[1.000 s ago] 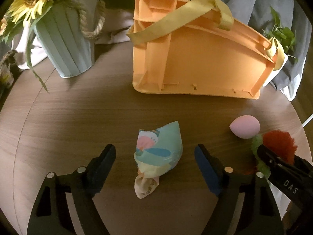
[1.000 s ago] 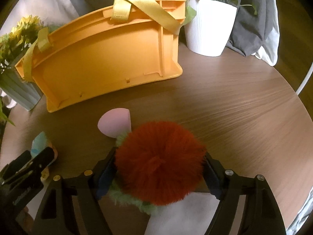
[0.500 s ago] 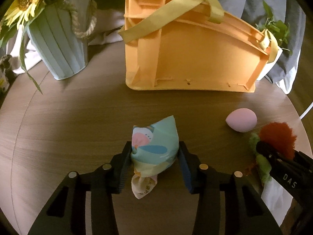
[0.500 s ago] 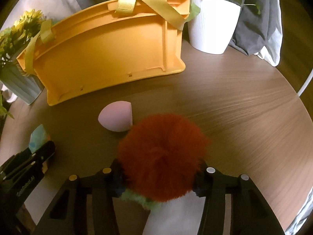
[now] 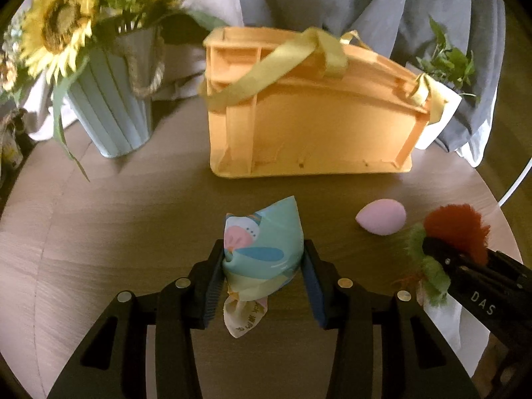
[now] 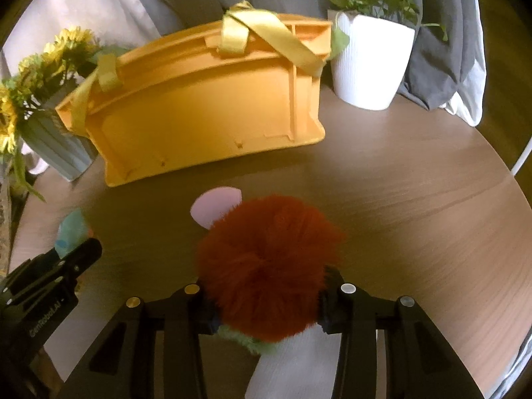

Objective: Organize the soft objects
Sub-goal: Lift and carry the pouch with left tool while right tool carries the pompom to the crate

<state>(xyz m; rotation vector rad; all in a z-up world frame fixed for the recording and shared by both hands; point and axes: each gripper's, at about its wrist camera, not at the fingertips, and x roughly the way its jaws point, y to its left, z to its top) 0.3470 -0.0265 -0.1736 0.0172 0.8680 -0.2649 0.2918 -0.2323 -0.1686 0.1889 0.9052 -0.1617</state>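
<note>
My left gripper [image 5: 262, 272] is shut on a teal patterned cloth pouch [image 5: 262, 246] and holds it just above the round wooden table [image 5: 99, 232]. My right gripper [image 6: 267, 302] is shut on a fluffy red-and-green pompom toy [image 6: 269, 266], which also shows in the left wrist view [image 5: 455, 229]. A pink egg-shaped sponge [image 5: 382, 221] lies on the table between the two grippers, partly hidden behind the pompom in the right wrist view [image 6: 212, 206]. An orange basket with yellow straps [image 5: 309, 126] stands behind them; it also shows in the right wrist view [image 6: 206, 113].
A pale blue pot of sunflowers [image 5: 109, 109] stands at the back left. A white pot with a green plant [image 6: 369, 66] stands at the back right. Grey and white cloth [image 6: 442, 50] hangs behind the table. The table edge curves close on the right.
My left gripper closed on the cloth pouch and lifted it slightly. My right gripper tightened on the pompom toy and raised it. Both moved a little toward the basket.
</note>
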